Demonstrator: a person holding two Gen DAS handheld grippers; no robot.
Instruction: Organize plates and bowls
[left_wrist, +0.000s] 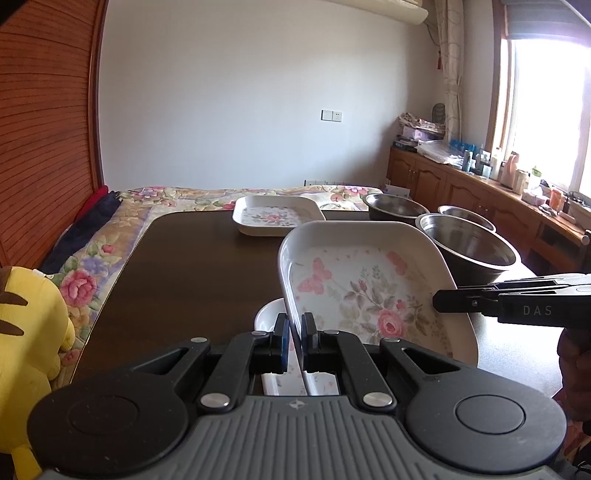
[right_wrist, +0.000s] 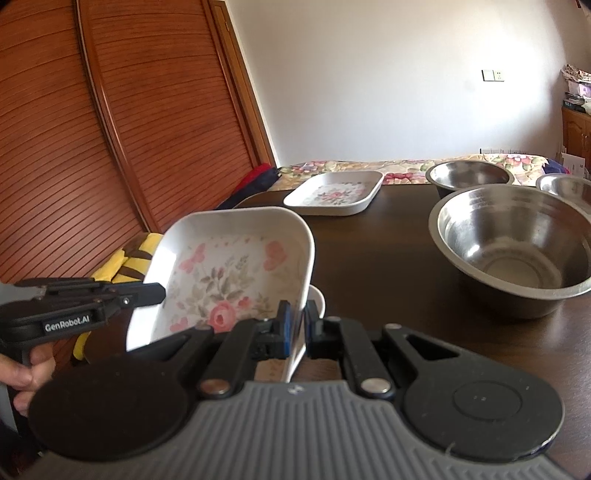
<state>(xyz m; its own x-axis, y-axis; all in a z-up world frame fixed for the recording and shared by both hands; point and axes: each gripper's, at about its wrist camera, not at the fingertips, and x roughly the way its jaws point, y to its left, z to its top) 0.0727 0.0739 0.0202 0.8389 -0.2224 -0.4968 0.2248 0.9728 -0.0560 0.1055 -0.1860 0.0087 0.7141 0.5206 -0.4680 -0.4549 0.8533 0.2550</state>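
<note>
A square white plate with a rose and butterfly print (left_wrist: 369, 288) (right_wrist: 229, 273) hangs tilted above the dark table (left_wrist: 203, 258) (right_wrist: 369, 251). My left gripper (left_wrist: 295, 326) is shut on its left rim. My right gripper (right_wrist: 298, 319) is shut on the opposite rim. Each gripper also shows from the side in the other's view: the right gripper (left_wrist: 439, 301) and the left gripper (right_wrist: 160, 293). Under the held plate peeks a white dish rim (left_wrist: 266, 315) (right_wrist: 318, 301). A second floral plate (left_wrist: 277, 218) (right_wrist: 334, 194) lies at the table's far side.
Three steel bowls stand on the table's right: a large near one (left_wrist: 469, 243) (right_wrist: 513, 240) and two behind it (left_wrist: 395, 206) (left_wrist: 465, 214). A yellow plush toy (left_wrist: 26, 332) sits left of the table on a floral bed cover (left_wrist: 110, 229). A slatted wooden wardrobe (right_wrist: 110, 129) stands left.
</note>
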